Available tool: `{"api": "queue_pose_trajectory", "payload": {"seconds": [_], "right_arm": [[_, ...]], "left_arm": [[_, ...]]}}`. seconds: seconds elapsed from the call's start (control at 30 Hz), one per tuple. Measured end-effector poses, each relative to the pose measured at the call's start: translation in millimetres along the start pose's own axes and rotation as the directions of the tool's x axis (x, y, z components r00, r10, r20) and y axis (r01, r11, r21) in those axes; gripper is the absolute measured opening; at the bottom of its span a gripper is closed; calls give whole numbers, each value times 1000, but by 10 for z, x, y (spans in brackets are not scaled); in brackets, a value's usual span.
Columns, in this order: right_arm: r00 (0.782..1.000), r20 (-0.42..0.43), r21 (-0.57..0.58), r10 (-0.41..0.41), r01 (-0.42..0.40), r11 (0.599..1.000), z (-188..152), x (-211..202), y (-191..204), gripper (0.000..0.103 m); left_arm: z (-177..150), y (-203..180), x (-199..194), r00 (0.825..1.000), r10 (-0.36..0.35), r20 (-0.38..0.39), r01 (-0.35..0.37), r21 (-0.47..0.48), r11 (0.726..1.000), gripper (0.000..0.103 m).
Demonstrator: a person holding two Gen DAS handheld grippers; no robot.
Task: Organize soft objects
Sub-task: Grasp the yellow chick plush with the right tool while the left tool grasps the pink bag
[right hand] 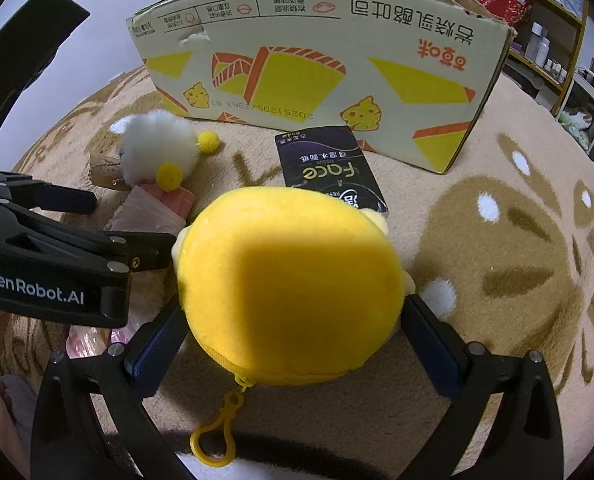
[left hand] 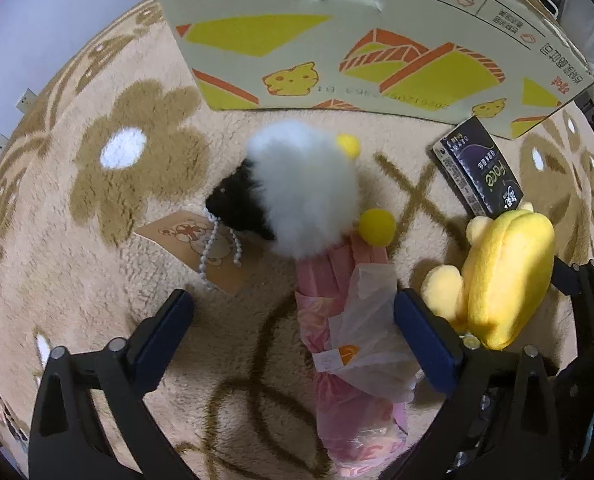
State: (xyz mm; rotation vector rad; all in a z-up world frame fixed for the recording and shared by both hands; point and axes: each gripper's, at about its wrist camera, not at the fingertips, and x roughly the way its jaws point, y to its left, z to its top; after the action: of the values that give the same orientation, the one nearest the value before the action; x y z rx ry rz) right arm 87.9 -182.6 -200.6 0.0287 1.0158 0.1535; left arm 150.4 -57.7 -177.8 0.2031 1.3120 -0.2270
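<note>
My left gripper (left hand: 293, 320) is open and points down at the rug. A pink plastic-wrapped packet (left hand: 349, 320) lies between its fingers, close to the right one and well off the left. Beyond the packet sits a white fluffy plush (left hand: 305, 188) with a black part and two yellow pom-poms. My right gripper (right hand: 293, 328) is shut on a round yellow plush (right hand: 289, 280); a yellow clip dangles below it. The left wrist view shows the yellow plush (left hand: 505, 272) at the right. The left gripper (right hand: 133, 222) hangs over the pink packet (right hand: 153, 208), with the white plush (right hand: 157, 148) behind.
A printed cardboard box (left hand: 337, 40) stands at the back of the flower-patterned beige rug (left hand: 97, 208). A black tissue pack (left hand: 477, 168) lies in front of it. A paper tag with a bead chain (left hand: 201, 248) lies left of the white plush. Shelves (right hand: 537, 40) stand far right.
</note>
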Motion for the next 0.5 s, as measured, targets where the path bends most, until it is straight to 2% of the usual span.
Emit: {"api": "queue_pose_trajectory", "payload": {"seconds": [0.13,0.23,0.3,0.43,0.5], "right_arm": [[1000,-2,-9,-4,4,1000,-19,1,-12,103],[1000,-1,-6,-3,3,1000,-15,-4,-14,103],[1000,0,-11,-8,8,1000,-27,-10,-7,103],[1000,-1,-11,-11,11,1000,-31,-22,-15,103],[1000,3,4,-6,6,1000,-25,-39,-53,99]], "left_arm": [[4,-3,14,1000,3,-1,-3,12,1000,85],[-18,0,-21,999,34,5,-34,22,999,72],[-18,9,-27,999,49,2,-49,29,998,59],[-33,40,-77,998,59,10,-59,22,998,49],[-42,51,-120,999,47,14,-48,10,999,45]]}}
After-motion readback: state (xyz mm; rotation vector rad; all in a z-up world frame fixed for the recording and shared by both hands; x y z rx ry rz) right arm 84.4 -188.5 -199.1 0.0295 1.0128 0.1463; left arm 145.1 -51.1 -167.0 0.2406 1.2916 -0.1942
